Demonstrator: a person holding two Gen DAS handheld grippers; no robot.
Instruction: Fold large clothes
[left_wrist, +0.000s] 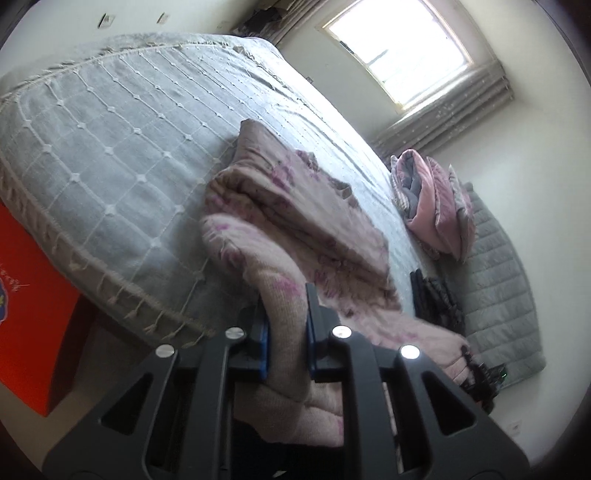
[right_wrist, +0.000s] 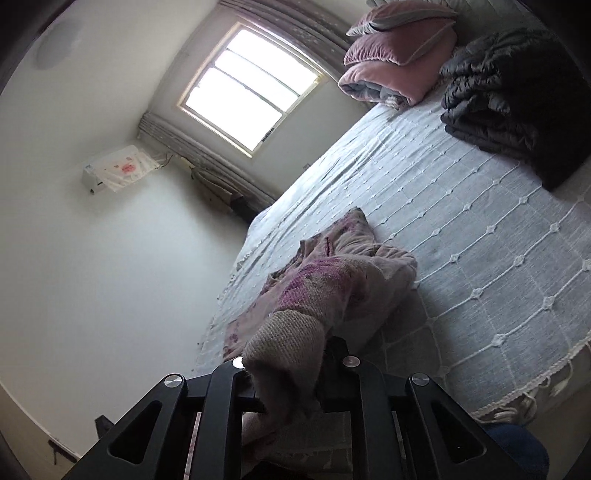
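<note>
- Lower centre of both views: left claw (left_wrist: 286, 328) and right claw (right_wrist: 286, 373) each clamped on the pink floral knit garment (left_wrist: 295, 225), bunched on the bed (left_wrist: 110, 147).
- Step, likely: lifting to spread; next needs pulling the edges apart flat.

garment (left_wrist: 295, 229): fuzzy knit cloth (ribbed cuff) | bedspread (left_wrist: 110, 147): woven, tufted, matt

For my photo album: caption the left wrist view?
Left gripper clamps a pink floral garment on the grey bedspread.
</note>
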